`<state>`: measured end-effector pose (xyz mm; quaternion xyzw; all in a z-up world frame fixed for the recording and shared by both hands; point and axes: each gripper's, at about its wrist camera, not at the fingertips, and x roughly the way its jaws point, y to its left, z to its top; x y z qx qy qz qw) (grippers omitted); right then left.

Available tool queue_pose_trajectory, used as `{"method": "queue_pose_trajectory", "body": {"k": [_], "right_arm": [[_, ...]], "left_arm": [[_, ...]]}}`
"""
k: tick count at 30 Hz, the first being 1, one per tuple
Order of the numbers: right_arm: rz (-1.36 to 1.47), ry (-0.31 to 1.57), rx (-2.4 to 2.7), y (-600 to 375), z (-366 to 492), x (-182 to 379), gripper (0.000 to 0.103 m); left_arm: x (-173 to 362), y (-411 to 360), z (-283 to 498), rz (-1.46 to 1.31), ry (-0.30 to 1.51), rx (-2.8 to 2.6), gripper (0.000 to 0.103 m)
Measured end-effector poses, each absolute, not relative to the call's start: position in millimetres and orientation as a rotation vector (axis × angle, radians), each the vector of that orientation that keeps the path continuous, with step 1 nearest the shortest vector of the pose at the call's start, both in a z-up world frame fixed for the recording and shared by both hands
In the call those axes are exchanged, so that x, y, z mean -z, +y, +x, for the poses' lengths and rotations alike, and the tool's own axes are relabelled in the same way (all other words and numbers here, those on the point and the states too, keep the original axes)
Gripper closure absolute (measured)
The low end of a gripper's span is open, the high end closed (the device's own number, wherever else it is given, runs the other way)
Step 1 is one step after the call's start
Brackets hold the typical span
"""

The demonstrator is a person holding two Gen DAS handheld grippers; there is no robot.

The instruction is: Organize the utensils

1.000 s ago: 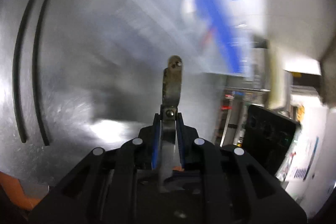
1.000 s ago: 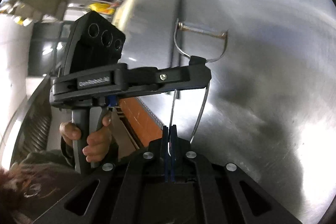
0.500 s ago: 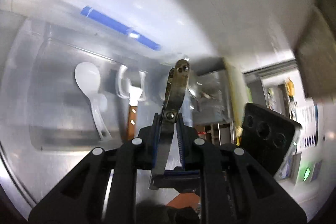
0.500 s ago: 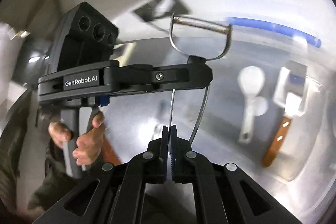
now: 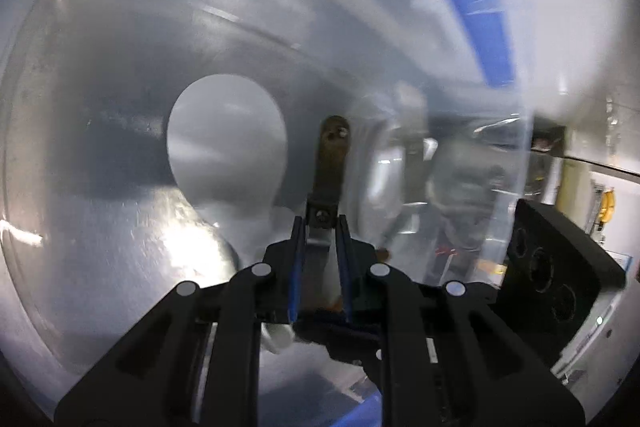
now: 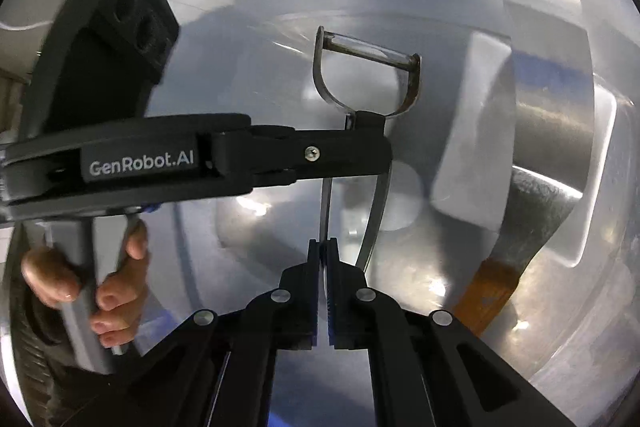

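Both grippers hold one metal Y-shaped peeler. In the right wrist view my right gripper [image 6: 323,247] is shut on the peeler's wire handle; its head and blade [image 6: 366,71] stick up ahead. The left gripper [image 6: 360,151] crosses that view from the left and clamps the peeler just below the head. In the left wrist view my left gripper [image 5: 321,227] is shut on the peeler [image 5: 332,163], seen edge-on. Both hover low over a clear plastic bin [image 5: 120,67] holding a white plastic spoon [image 5: 226,139] and a wooden-handled scraper [image 6: 516,203].
The bin has a blue rim [image 5: 472,7] and stands on a shiny steel counter. The right gripper's black body [image 5: 560,271] shows at the right of the left wrist view. The person's hand [image 6: 100,283] holds the left gripper's handle.
Both grippers, still shut on the peeler, have swung from the bare steel counter towards the bin and dropped close over it. The spoon and scraper now look much larger.
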<state>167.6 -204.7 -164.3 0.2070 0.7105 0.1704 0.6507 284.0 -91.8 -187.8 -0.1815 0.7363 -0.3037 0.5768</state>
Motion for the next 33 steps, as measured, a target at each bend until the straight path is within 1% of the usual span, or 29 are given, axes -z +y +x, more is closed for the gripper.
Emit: {"method": "queue_pose_trajectory", "body": {"k": [3,4,6,7,8,10,12,13,14,15,16,17,20,22,24,26,31,33], "right_arm": [[0.432,1.681,-0.324,-207.1,167.9,183.6,0.096],[0.439,1.692,-0.31,-209.0,167.0,185.9,0.096],[0.444,1.66,-0.317,-212.7,163.5,173.0,0.096],[0.444,1.619,-0.322,-212.4,161.2,152.9,0.096],[0.441,1.573,-0.331,-214.1,155.7,135.4,0.095],[0.415,1.47,-0.364,-210.8,140.0,94.6,0.095],[0.364,1.347,-0.396,-201.7,115.8,47.7,0.095],[0.33,1.272,-0.442,-188.7,94.7,19.7,0.092],[0.321,1.229,-0.488,-177.2,79.6,5.6,0.078],[0.31,1.193,-0.54,-165.5,64.4,-5.6,0.07],[0.284,1.156,-0.61,-142.8,43.5,-14.8,0.067],[0.255,1.14,-0.666,-127.5,29.7,-17.0,0.067],[0.189,1.194,-0.758,-62.6,7.4,10.4,0.067],[0.101,1.306,-0.763,-8.0,-2.3,56.4,0.067],[0.014,1.403,-0.722,30.5,-8.4,97.3,0.069],[-0.057,1.453,-0.688,59.0,-12.9,127.3,0.069],[-0.165,1.508,-0.577,98.8,-15.4,172.4,0.069],[-0.186,1.505,-0.547,105.3,-14.1,176.1,0.069]], "left_arm": [[193.1,-94.6,286.0,-0.357,1.728,0.669,0.088],[192.4,-94.5,285.4,-0.342,1.735,0.663,0.085],[183.4,-93.3,283.6,-0.316,1.712,0.664,0.07],[171.6,-91.8,280.8,-0.297,1.684,0.678,0.054],[160.9,-89.3,278.4,-0.285,1.656,0.696,0.046],[130.2,-80.7,267.8,-0.262,1.579,0.736,0.046],[76.5,-57.7,241.9,-0.258,1.419,0.791,0.046],[56.4,-44.8,230.2,-0.262,1.351,0.812,0.046],[29.2,-23.1,209.2,-0.268,1.259,0.842,0.046],[9.9,-1.3,190.4,-0.282,1.194,0.858,0.044],[-5.1,21.3,173.2,-0.301,1.142,0.864,0.041],[-18.4,53.7,150.4,-0.32,1.086,0.851,0.037],[-29.3,124.4,106.5,-0.325,0.989,0.71,0.034],[-20.1,163.8,85.2,-0.32,0.979,0.565,0.034],[4.8,202.6,69.0,-0.34,1.023,0.448,0.034],[32.9,237.8,56.5,-0.367,1.071,0.342,0.034],[92.6,281.4,27.6,-0.431,1.175,0.214,0.034],[107.9,293.4,18.1,-0.464,1.204,0.205,0.034]]}}
